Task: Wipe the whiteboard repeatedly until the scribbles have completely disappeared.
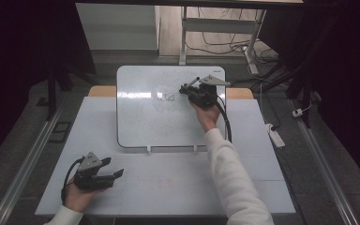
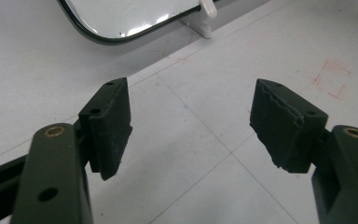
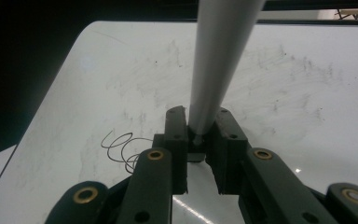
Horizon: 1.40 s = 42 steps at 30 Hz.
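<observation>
A white whiteboard [image 1: 145, 119] lies at the middle back of the table, with a thin looped scribble [image 1: 166, 97] drawn near its upper middle. My right gripper [image 1: 187, 90] hovers over the board just right of the scribble, shut on a grey marker [image 1: 193, 83]. In the right gripper view the marker [image 3: 219, 56] runs up and away from between the jaws of the gripper [image 3: 200, 119], above the whiteboard [image 3: 284, 93] and beside the scribble [image 3: 121, 149]. My left gripper [image 1: 115, 167] rests at the table's front left, open and holding nothing [image 2: 191, 121].
The board's front edge sits on two white clips [image 1: 148, 150], and its corner [image 2: 130, 14] lies ahead of the left gripper. A faint red square [image 2: 331, 79] marks the white table. A power strip [image 1: 276, 137] lies on the floor at the right.
</observation>
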### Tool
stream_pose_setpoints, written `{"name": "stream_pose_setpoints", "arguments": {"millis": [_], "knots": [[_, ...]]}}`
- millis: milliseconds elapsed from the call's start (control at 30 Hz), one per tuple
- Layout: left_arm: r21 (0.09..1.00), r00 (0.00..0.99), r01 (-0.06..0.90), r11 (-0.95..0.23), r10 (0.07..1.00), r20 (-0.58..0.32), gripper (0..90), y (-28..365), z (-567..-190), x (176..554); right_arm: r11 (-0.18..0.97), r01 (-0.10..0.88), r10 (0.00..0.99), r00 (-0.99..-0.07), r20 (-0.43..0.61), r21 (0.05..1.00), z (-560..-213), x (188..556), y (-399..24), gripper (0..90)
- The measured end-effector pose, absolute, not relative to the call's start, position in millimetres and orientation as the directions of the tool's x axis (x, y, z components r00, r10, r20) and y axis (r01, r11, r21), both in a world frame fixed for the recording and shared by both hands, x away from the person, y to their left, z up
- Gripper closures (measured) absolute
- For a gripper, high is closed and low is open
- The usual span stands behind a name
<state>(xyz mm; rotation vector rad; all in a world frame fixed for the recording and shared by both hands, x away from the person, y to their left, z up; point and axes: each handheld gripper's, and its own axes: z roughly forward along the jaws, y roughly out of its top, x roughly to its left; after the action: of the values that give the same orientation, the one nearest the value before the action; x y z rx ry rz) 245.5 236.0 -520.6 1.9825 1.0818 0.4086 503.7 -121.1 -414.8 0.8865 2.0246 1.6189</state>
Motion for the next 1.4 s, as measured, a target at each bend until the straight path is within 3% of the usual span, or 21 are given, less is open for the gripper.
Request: {"name": "stream_pose_setpoints", "arguments": {"millis": [200, 467, 633, 900, 1133, 1400], "knots": [[0.786, 0.578, 0.544, -0.292, 0.810, -0.099, 29.9, 236.9, -520.9, 245.9, 0.257, 0.208, 0.585, -0.811, 0.019, 0.944, -432.1, 484.4, -95.3, 77.5], [0.788, 0.579, 0.542, -0.294, 0.809, -0.096, 29.9, 236.4, -520.4, 245.5, 0.137, 0.216, 0.678, -0.732, 0.068, 0.967, -416.1, 503.3, -111.7, 77.4], [0.786, 0.578, 0.544, -0.293, 0.810, -0.098, 29.9, 237.1, -520.9, 246.3, 0.252, 0.205, 0.576, -0.817, 0.024, 0.946, -431.7, 487.1, -92.1, 77.4], [0.788, 0.579, 0.541, -0.294, 0.810, -0.096, 29.9, 236.1, -520.5, 245.6, 0.131, 0.215, 0.667, -0.742, 0.074, 0.968, -416.6, 504.6, -104.1, 77.5], [0.787, 0.579, 0.542, -0.294, 0.810, -0.096, 29.9, 237.0, -520.7, 245.8, 0.242, 0.196, 0.572, -0.820, 0.023, 0.950, -432.6, 486.9, -77.6, 77.4], [0.788, 0.580, 0.541, -0.296, 0.809, -0.094, 29.9, 236.6, -520.6, 246.2, 0.162, 0.207, 0.659, -0.750, 0.051, 0.965, -414.9, 504.1, -94.9, 77.5]]}}
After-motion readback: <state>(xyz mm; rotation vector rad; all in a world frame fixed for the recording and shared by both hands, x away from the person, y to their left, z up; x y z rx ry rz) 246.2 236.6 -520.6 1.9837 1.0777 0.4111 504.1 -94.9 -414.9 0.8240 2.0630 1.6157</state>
